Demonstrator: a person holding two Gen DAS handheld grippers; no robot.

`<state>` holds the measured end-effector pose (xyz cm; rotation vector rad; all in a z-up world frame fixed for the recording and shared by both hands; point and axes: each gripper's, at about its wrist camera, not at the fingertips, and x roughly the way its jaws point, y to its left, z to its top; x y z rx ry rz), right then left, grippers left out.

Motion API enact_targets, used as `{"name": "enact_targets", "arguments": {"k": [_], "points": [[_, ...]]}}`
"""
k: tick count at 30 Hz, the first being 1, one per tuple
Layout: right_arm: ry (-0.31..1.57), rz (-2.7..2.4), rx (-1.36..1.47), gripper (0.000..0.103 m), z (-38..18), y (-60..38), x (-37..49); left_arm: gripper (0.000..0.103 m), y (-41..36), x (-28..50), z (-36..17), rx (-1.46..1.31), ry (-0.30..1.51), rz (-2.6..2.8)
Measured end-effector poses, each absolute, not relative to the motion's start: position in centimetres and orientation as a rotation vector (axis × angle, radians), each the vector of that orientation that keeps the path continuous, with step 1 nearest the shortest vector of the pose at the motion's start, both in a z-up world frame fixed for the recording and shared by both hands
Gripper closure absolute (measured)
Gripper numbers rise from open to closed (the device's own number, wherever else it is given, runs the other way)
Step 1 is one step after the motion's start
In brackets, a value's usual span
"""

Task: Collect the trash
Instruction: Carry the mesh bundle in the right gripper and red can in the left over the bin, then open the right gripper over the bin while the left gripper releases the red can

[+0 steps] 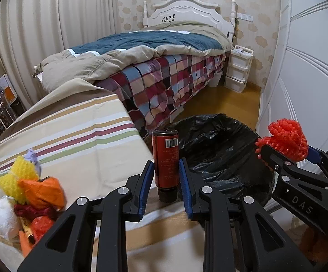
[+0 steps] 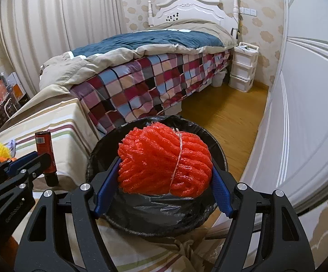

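- Black gripper arms fill the bottom of both views, cut off by the frame, so the hands holding them cannot be seen
- Left gripper (image 1: 165, 182) tilts downward, its blue pads clamped on a dark red tube (image 1: 165, 163); the tube stands upright, long axis vertical, black cap at the bottom, over the edge of the striped cloth (image 1: 78, 136)
- Right gripper (image 2: 165, 176) also angles down, jaws wide but pressed on an orange foam net bundle (image 2: 164, 156) tied with a thin string, held over the bin
- Black-lined trash bin (image 1: 220, 140) sits beside the striped surface; its inside is largely hidden behind the bundle in the right view
- Leftover scraps (image 1: 28, 195), yellow, orange and white, lie heaped on the cloth, blurred and partly cut off
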<state>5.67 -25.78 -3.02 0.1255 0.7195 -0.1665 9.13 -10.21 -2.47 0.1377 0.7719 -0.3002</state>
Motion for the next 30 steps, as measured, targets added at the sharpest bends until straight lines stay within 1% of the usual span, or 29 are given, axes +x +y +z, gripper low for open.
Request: {"name": "enact_targets", "arguments": {"k": [19,21,22,23,24,25,26,27,28,30], "points": [[0.765,-0.207,0.143,0.031,-4.9,-28.1,8.8,0.076,-13.8,12.2,-3.9,0.186,0.808,-0.295],[0.766,-0.211,0.144,0.03,-5.0,-28.1,9.0,0.076,-13.8,12.2,-3.9,0.185,0.806,-0.294],[0.766,-0.213,0.145,0.027,-5.0,-28.2,9.1,0.076,-13.8,12.2,-3.9,0.187,0.807,-0.293],[0.766,-0.216,0.147,0.024,-5.0,-28.2,9.1,0.074,-13.8,12.2,-4.0,0.188,0.809,-0.294],[0.764,-0.217,0.151,0.023,-5.0,-28.2,9.1,0.065,-13.8,12.3,-4.0,0.188,0.808,-0.293],[0.764,-0.22,0.153,0.021,-5.0,-28.3,9.1,0.058,-13.8,12.3,-4.0,0.189,0.805,-0.287],[0.763,-0.227,0.152,0.02,-5.0,-28.4,9.1,0.048,-13.7,12.3,-3.9,0.187,0.796,-0.278],[0.763,-0.232,0.151,0.018,-5.1,-28.5,9.1,0.043,-13.6,12.3,-3.9,0.183,0.792,-0.275],[0.762,-0.237,0.151,0.018,-5.1,-28.6,9.0,0.041,-13.5,12.3,-3.9,0.179,0.789,-0.272],[0.763,-0.246,0.152,0.017,-5.1,-28.6,8.9,0.031,-13.2,12.3,-3.6,0.174,0.785,-0.26]]}}
